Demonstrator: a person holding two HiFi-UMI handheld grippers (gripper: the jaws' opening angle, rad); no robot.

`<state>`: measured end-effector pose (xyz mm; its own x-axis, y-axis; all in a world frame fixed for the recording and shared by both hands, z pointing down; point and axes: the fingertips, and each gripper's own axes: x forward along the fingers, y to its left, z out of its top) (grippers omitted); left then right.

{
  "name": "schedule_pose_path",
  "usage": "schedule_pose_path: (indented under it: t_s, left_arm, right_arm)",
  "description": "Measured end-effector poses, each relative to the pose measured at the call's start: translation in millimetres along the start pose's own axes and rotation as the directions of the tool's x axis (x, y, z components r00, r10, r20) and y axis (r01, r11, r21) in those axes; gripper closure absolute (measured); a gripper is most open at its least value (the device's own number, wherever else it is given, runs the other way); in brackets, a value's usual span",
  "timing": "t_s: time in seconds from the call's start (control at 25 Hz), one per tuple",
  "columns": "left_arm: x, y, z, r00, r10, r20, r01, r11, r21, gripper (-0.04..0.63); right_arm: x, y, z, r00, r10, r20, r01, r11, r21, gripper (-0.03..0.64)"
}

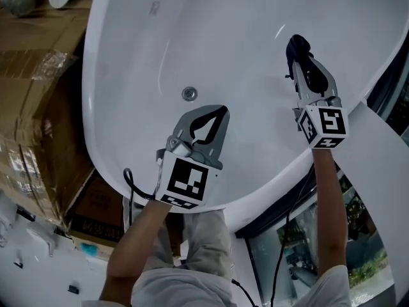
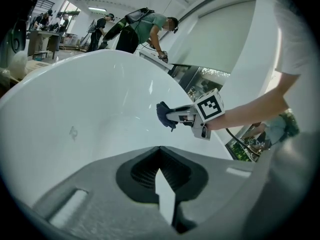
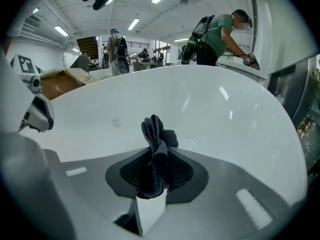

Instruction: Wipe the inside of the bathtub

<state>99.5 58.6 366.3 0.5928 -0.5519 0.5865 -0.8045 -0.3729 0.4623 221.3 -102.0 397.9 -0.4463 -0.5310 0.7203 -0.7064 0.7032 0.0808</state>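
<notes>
The white bathtub [image 1: 255, 18] fills the head view, its inside wall below both grippers. My right gripper [image 1: 298, 47] is shut on a dark cloth [image 1: 296, 43], held against the tub's right inner wall. In the right gripper view the cloth [image 3: 156, 143] stands bunched between the jaws, its top poking out toward the tub wall [image 3: 210, 104]. My left gripper [image 1: 222, 111] hovers over the tub floor near the drain [image 1: 189, 93], shut with nothing in it. The left gripper view shows its own jaws [image 2: 160, 150] closed and the right gripper [image 2: 168, 115] with the cloth [image 2: 163, 115] ahead.
Cardboard boxes [image 1: 35, 101] wrapped in film stand close along the tub's left side. A glass pane and dark frame [image 1: 300, 235] lie to the right of the tub rim. People [image 3: 220, 31] bend over another tub in the background. Cables [image 1: 130, 183] trail from both grippers.
</notes>
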Motion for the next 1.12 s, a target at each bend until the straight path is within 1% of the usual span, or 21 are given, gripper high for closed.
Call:
schedule_pose_path:
  t_s: [0.16,0.32,0.56,0.68,0.76,0.84,0.92,1.04,1.12]
  left_arm:
    - [7,-1,2,1.0,-0.012,0.006,0.012,1.0,0.009,0.597]
    - [8,-9,0,1.0,-0.027,0.003,0.027,1.0,0.001,0.597]
    - [9,-16,4,1.0,-0.03,0.001,0.03,1.0,-0.007,0.597]
    - [8,-17,0,0.999,-0.036,-0.01,0.036,0.999,-0.006,0.597]
    - [8,-17,4,0.999,-0.036,-0.004,0.036,0.999,0.005,0.597]
    - [8,-19,6,0.999,-0.036,-0.001,0.036,0.999,0.003,0.597]
    - [7,-22,4,0.999,-0.039,-0.008,0.039,0.999,-0.002,0.597]
    - [7,-29,5,0.999,-0.05,-0.012,0.05,0.999,0.002,0.597]
    - [8,-34,6,0.998,-0.056,-0.012,0.057,0.998,0.005,0.597]
  right_arm:
    - [9,-12,-8,0.998,0.023,-0.065,-0.028,0.996,-0.081,0.534]
    - [-7,-23,-5,0.992,0.046,-0.113,-0.06,0.99,-0.125,0.534]
    - [-36,-49,-12,0.976,0.036,-0.213,-0.077,0.979,-0.189,0.534]
    - [-45,-58,-18,0.965,0.036,-0.261,-0.105,0.962,-0.253,0.534]
    - [-52,-67,-25,0.953,0.011,-0.301,-0.11,0.943,-0.313,0.534]
    - [-60,-81,-32,0.941,-0.039,-0.336,-0.089,0.929,-0.359,0.534]
    - [-67,-93,-38,0.93,-0.081,-0.358,-0.065,0.923,-0.379,0.534]
    - [-71,-106,-43,0.92,-0.113,-0.375,-0.046,0.92,-0.39,0.534]
    - [-71,-112,-48,0.913,-0.135,-0.385,-0.04,0.909,-0.415,0.534]
